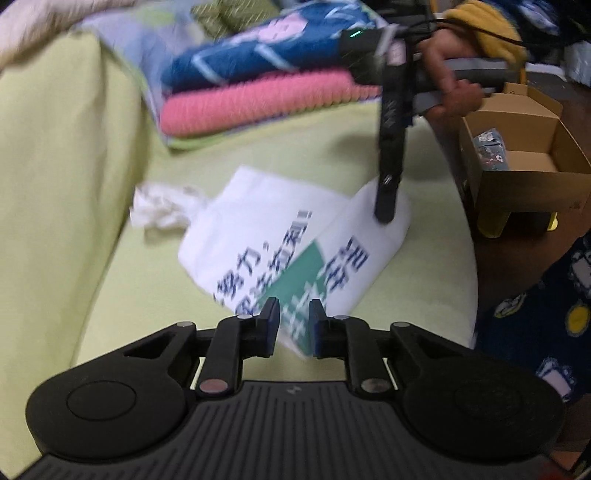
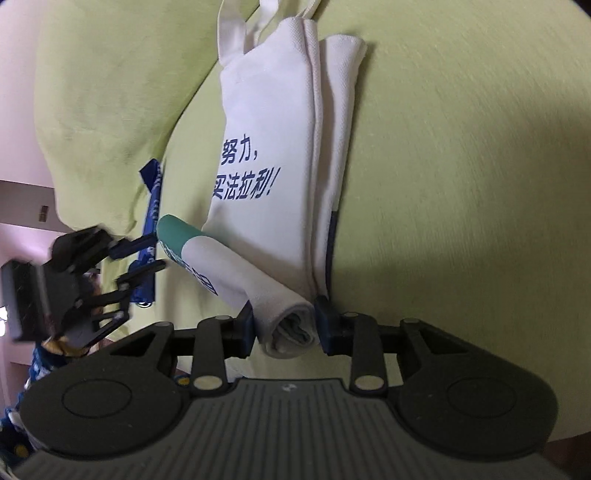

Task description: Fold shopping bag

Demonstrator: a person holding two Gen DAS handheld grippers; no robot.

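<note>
Green cushion (image 2: 461, 166) (sofa or bed, can't tell which) carries the shopping bag (image 2: 266, 122), which lies flat on it, already folded lengthwise into a narrow strip, layered edges stacked along one side, handles (image 2: 236, 33) at the far end. Bottom end is rolled/folded up into a tube (image 2: 236, 269); roughly a third of the length taken in, by my estimate. Right gripper (image 2: 284, 328): jaws pinching one end of that roll. Left gripper (image 1: 291, 325): jaws spread, holding nothing, hovering at the other end of the roll, the teal-print end. Left to do, I'd judge: keep rolling toward the handles, then tuck or flatten them. Off-task: stack of folded knitwear (image 1: 258, 74) on the cushion, cardboard box (image 1: 524, 158) beside it.
</note>
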